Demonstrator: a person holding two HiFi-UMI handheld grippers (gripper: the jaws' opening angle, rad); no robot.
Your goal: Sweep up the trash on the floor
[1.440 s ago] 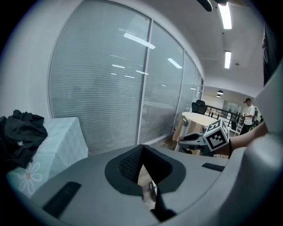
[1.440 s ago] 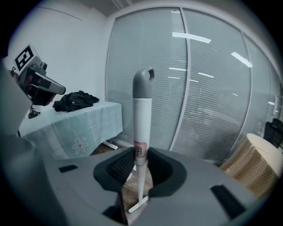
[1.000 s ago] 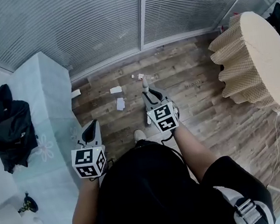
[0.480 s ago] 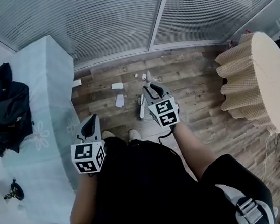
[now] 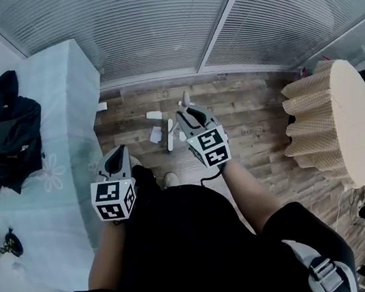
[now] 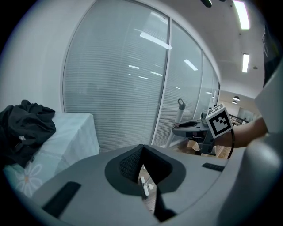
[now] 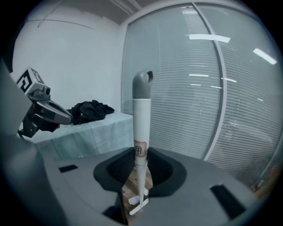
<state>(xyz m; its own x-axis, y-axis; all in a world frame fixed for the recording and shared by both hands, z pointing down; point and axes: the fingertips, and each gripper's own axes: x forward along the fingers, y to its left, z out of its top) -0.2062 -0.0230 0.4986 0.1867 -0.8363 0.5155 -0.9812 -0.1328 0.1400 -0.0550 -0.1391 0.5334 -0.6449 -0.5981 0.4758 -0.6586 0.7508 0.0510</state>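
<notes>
My left gripper (image 5: 118, 160) hung near me, jaws together and empty. My right gripper (image 5: 190, 115) stayed clamped on the white, grey-capped broom (image 7: 141, 119). Its head had swung left, just beside the paper scraps (image 5: 155, 134) on the far wood floor (image 5: 251, 113).

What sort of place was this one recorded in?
Probably an office or meeting room rather than a home: full-height glass walls fitted with slatted blinds, strip ceiling lights, and a wood-plank floor with a cloth-covered table along one side.
</notes>
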